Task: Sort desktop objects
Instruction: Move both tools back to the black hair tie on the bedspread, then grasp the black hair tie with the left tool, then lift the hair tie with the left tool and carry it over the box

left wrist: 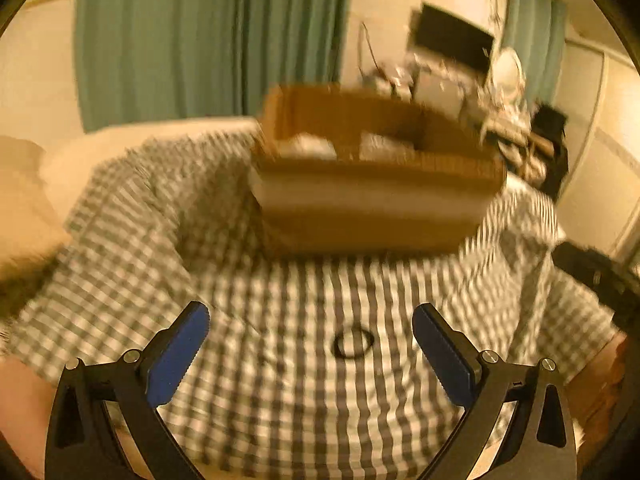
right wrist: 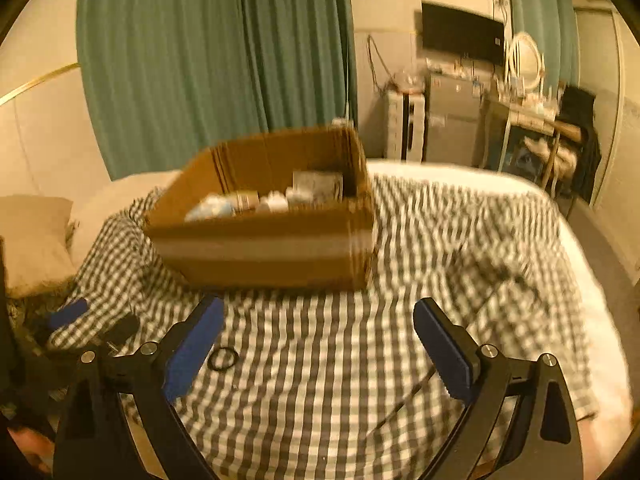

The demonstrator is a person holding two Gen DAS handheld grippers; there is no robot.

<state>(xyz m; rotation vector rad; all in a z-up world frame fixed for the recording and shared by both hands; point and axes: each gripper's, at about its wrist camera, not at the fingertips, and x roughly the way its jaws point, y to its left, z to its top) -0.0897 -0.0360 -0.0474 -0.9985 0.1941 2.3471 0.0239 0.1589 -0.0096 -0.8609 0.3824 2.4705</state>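
Note:
A brown cardboard box (left wrist: 372,196) stands on the checked cloth (left wrist: 280,380) and holds several small white items. It also shows in the right wrist view (right wrist: 264,248), with a bottle and packets inside. A black ring (left wrist: 353,343) lies on the cloth between and just ahead of my left gripper's (left wrist: 310,322) open, empty fingers. In the right wrist view the ring (right wrist: 223,358) lies beside the left fingertip of my open, empty right gripper (right wrist: 318,316). The left gripper's blue pad (right wrist: 68,314) shows at the far left there.
The checked cloth (right wrist: 400,280) covers a white bed (right wrist: 460,174). A beige pillow (right wrist: 32,236) lies at the left. Green curtains (right wrist: 200,60) hang behind. A cluttered desk with a dark screen (right wrist: 460,32) stands at the back right. A thin dark cable (right wrist: 412,396) lies on the cloth.

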